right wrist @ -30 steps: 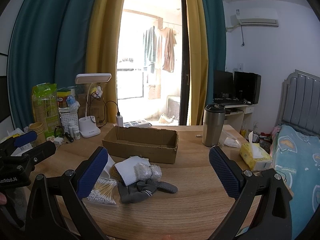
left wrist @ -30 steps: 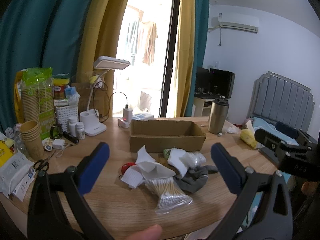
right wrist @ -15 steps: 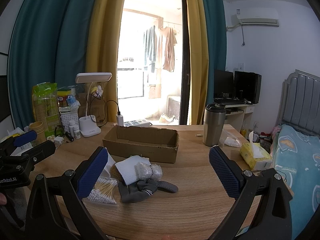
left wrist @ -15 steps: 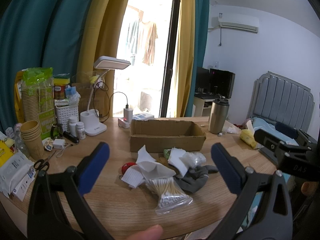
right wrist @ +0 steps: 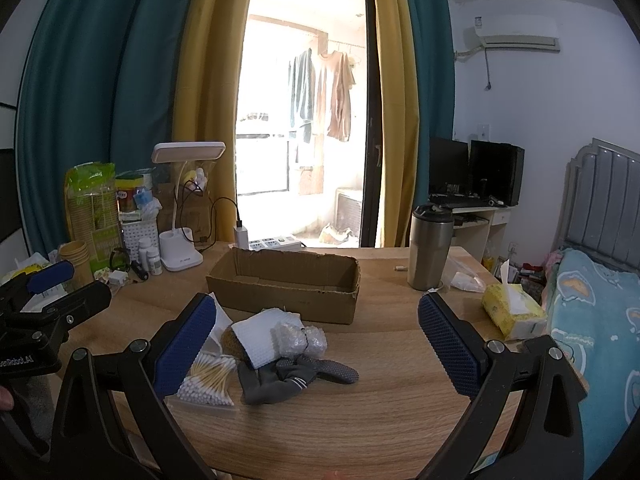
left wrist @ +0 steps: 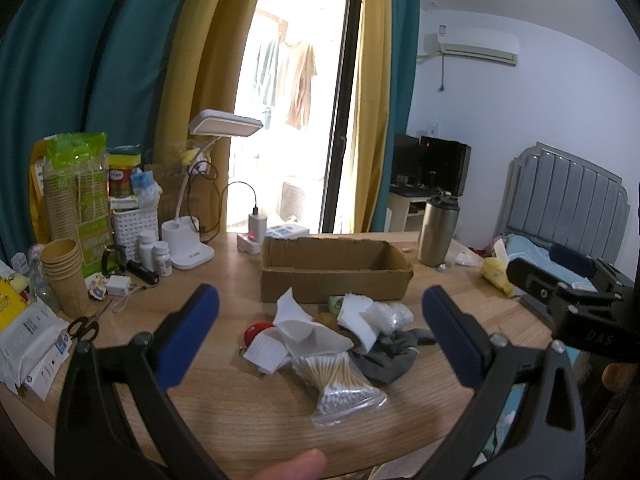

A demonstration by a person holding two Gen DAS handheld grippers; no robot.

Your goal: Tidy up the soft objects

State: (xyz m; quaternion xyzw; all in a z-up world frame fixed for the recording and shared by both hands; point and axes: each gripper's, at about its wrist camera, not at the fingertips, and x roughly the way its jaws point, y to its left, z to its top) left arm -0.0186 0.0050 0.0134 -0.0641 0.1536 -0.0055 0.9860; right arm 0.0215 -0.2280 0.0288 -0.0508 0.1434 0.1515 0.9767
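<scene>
A pile of soft things lies on the wooden table in front of an open cardboard box. In it are a grey glove, a bag of cotton swabs, a white sponge pad, a bubble-wrap bundle, white paper and a red item. My left gripper is open and empty, held back from the pile. My right gripper is open and empty, also short of it.
A steel tumbler and a yellow tissue pack stand right of the box. A desk lamp, pill bottles, paper cups, scissors and packets crowd the table's left. A bed lies at the right.
</scene>
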